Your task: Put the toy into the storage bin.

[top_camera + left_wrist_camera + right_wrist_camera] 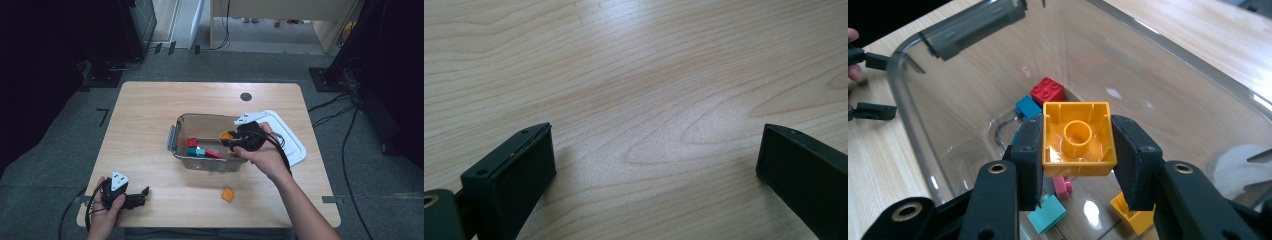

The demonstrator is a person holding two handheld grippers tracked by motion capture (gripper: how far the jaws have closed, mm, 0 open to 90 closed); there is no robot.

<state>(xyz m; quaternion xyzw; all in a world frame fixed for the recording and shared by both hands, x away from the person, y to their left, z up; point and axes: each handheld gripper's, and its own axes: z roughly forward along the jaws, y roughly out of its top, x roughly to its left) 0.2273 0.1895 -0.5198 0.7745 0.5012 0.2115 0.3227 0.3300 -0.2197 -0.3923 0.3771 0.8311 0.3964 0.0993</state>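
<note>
My right gripper (1077,150) is shut on an orange brick (1078,138), hollow underside facing the camera, held over the inside of a clear plastic bin (1158,95). In the high view that gripper (231,140) and its orange brick (226,135) hang over the bin's (182,122) right half. Red (1048,91), blue (1027,107), teal (1048,214), pink (1063,187) and yellow (1130,214) bricks lie on the bin floor. Another orange brick (228,194) lies on the table in front of the bin. My left gripper (141,196) rests open at the table's near left corner, its jaws wide over bare wood (654,145).
A white lid (290,137) lies flat to the right of the bin, partly under my right hand. The bin has a grey latch (172,139) on its left end. A dark round grommet (245,96) sits in the tabletop (150,115) behind the bin.
</note>
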